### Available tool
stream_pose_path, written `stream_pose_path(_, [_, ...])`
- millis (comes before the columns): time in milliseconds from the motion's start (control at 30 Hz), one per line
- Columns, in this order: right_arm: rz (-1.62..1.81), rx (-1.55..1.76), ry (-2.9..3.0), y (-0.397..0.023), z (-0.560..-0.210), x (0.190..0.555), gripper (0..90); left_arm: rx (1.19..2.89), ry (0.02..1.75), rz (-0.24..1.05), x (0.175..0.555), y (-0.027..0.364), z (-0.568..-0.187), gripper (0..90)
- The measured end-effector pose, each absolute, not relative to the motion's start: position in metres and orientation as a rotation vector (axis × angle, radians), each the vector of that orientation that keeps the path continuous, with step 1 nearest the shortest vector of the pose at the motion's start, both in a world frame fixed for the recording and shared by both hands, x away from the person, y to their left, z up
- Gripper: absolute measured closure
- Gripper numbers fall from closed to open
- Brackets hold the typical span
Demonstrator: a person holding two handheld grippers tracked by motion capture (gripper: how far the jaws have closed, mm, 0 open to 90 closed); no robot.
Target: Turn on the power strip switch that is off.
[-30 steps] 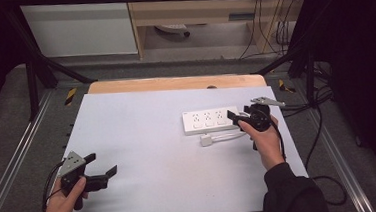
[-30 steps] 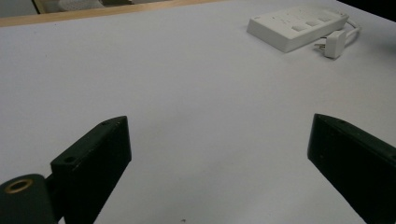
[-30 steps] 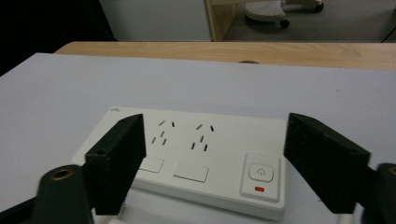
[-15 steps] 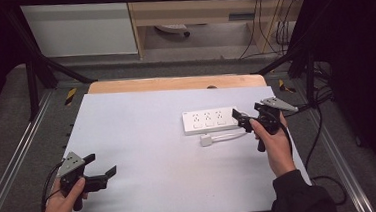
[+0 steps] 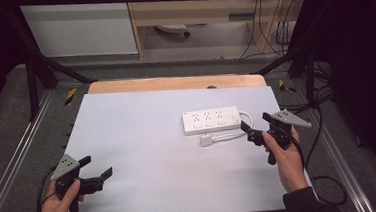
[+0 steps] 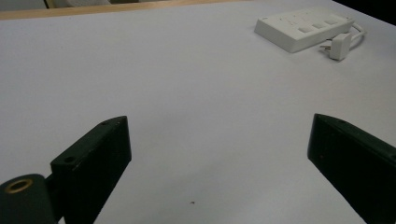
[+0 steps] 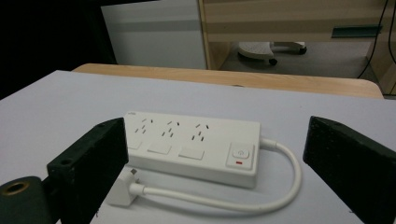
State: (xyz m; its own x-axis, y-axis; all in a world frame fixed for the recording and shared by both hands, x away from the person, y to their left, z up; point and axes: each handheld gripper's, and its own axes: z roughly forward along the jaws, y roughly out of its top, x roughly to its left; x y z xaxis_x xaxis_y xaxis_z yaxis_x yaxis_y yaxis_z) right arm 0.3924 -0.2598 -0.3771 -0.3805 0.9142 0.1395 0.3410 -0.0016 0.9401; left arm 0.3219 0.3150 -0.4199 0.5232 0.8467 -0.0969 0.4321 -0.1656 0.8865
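- The right gripper (image 5: 254, 127) hangs with jaws spread wide and empty; the power strip (image 7: 189, 145) lies just ahead, its plug (image 7: 122, 192) nearer, by the left jaw.
- Likely step: grasping the plug, best squarely across its body.
- The left gripper (image 5: 96, 168) is likewise spread, far away.

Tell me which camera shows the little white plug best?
The right gripper view: the plug lies close, its prongs and cable clear, though one black jaw partly covers it. The left gripper view shows it small and far away, beside the power strip. The high view shows it tiny, from above.
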Motion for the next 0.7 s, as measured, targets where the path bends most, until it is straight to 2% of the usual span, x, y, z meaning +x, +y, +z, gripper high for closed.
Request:
stream_pose_path(367, [1.348,1.308,1.788,-0.265,-0.409,0.366,6.8,1.790,1.067,0.530,0.321,0.316,-0.420,6.2])
stream_pose_path(700, [1.194,1.373,1.939,-0.258,-0.446,0.356,5.4,1.798,1.057,0.536,0.321,0.314,-0.420,6.2])
